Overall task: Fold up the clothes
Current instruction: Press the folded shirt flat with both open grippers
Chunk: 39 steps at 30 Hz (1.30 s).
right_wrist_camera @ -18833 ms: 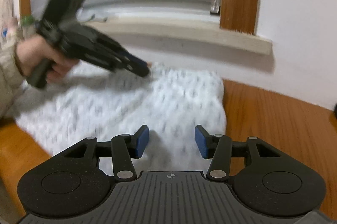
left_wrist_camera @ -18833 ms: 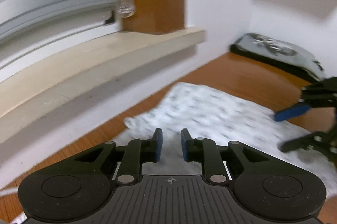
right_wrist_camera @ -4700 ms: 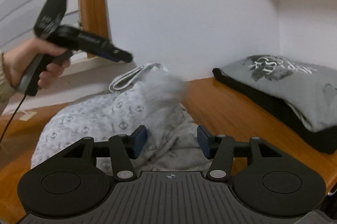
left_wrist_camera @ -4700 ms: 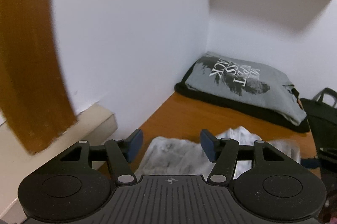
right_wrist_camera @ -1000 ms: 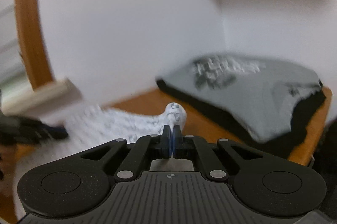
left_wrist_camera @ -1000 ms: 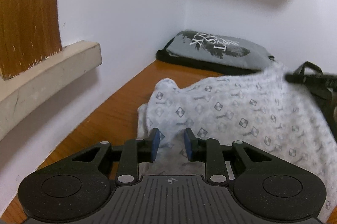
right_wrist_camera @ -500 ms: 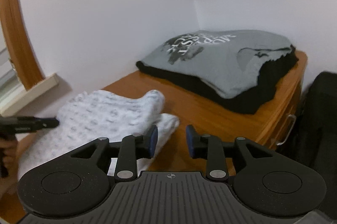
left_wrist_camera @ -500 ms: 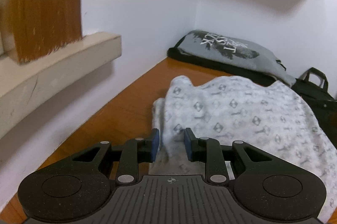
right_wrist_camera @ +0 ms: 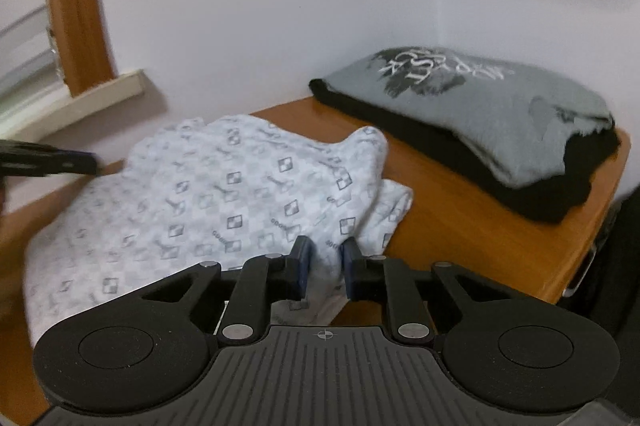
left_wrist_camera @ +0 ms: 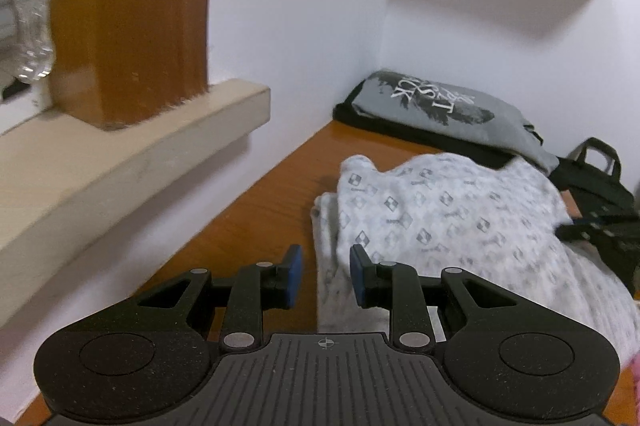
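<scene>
Patterned white garment point(right_wrist_camera: 224, 193) lies on the wooden table point(right_wrist_camera: 460, 226), doubled over itself, one layer on top with a lower layer poking out at the 3 o'clock edge in the right wrist view. Top layer is lumpy and skewed; edges don't line up. Grey printed shirt point(right_wrist_camera: 480, 97) sits folded on a black garment point(right_wrist_camera: 520, 193) at 1 o'clock, near the corner wall, apart from the white one.

Risks: the fold looks loose, so any tug at one corner could drag the top layer off and undo it. Fabric at the near edge is bunched, so a pinch there may catch both layers or just one; can't tell which. Black bag point(left_wrist_camera: 592, 177) sits close at 3 o'clock in the left view, and cloth could snag on it.

Left tongs point(left_wrist_camera: 325, 276): open moderately, holding nothing, hovering over the cloth's left edge, with bare wood under one finger. Right tongs point(right_wrist_camera: 323, 264): narrowly open, cloth showing in the gap, not clamped; contact with the fabric can't be confirmed.
</scene>
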Each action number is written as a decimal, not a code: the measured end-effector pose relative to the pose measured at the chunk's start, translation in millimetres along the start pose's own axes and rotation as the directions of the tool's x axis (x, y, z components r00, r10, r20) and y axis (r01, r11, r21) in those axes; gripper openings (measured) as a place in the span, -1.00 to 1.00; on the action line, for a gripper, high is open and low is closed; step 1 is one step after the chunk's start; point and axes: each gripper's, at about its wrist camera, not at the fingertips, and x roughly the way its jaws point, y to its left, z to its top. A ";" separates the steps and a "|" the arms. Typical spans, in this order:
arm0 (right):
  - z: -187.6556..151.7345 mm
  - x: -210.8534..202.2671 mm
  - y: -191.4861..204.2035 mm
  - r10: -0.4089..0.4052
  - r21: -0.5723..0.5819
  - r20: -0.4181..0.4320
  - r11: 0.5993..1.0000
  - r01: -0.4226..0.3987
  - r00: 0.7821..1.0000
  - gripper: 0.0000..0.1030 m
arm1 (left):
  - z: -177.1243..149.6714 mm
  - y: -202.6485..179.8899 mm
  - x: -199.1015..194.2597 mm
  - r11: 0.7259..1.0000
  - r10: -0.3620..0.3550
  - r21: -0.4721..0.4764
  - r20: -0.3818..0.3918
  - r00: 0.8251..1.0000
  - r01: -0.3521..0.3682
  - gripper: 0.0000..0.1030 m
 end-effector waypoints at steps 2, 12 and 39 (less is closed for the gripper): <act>4.9 5.0 -3.6 -0.005 -0.005 -0.004 1.000 0.005 1.000 -0.63 | -2.6 -1.0 -11.7 1.000 -0.008 0.021 0.006 1.000 0.008 -0.45; -17.4 -57.7 21.3 0.022 -0.149 -0.040 0.988 -0.028 0.999 -0.29 | -15.1 -50.3 -40.5 0.984 -0.076 0.163 -0.010 0.997 0.076 -0.45; -55.0 -116.3 75.3 -0.044 -0.524 -0.096 0.852 -0.013 0.994 -0.57 | -30.9 -42.2 -27.6 0.982 -0.002 0.186 -0.060 0.998 0.013 -0.39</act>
